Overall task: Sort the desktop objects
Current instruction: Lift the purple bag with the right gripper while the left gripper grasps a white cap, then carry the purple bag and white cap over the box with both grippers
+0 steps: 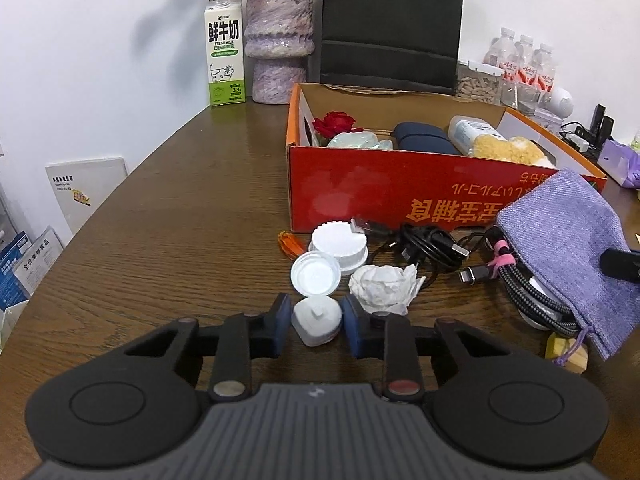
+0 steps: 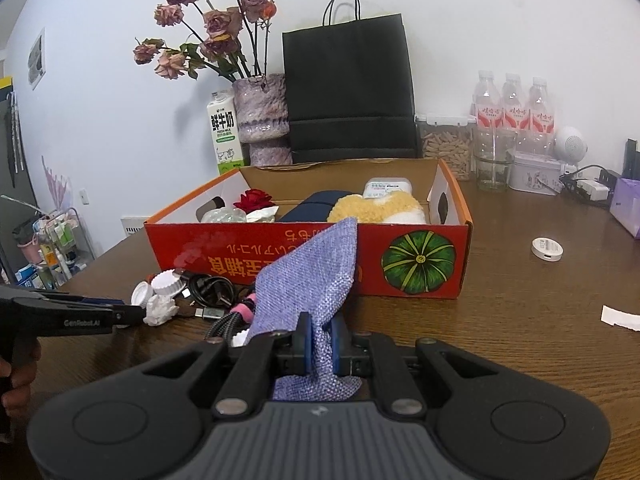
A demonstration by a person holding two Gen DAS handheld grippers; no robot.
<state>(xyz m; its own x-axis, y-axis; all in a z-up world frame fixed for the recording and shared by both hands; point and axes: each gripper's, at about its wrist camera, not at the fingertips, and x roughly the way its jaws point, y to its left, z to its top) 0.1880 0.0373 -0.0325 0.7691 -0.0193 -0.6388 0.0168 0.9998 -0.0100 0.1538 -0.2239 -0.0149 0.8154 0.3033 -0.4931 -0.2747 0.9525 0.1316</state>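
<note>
1. Two grips are on, so the risks start with the biggest thing nearby: the box (image 1: 400,196) stands at 1 o'clock from the left gripper (image 1: 316,314), already holding a rose, a dark case and a fluffy toy. Anything carried over must clear its front wall or it will knock against the wall and drop back on the table (image 1: 180,240).
2. The right gripper (image 2: 320,344) is clamped tight on a fold of the pouch (image 2: 308,280), which leans against the box at its 12 o'clock. If it lifts, I'd expect the pouch to spill, because its mouth hangs open.
3. A braided cable (image 1: 532,292) sticks out of that mouth, at 3 o'clock from the left gripper. A pull on the pouch could drag it across the black cables (image 1: 428,244).
4. The paper wad (image 1: 380,284) sits just beside the left gripper's right finger, at 1 o'clock. It may get nudged or dragged along.
5. The caps (image 1: 316,276) lie at 12 o'clock, close ahead. A forward push would scatter them.
6. The left gripper has narrowed onto a white piece (image 1: 316,320) on the table, and its pads seem to touch both sides. The piece is small and slanted, so it could squirt out.
</note>
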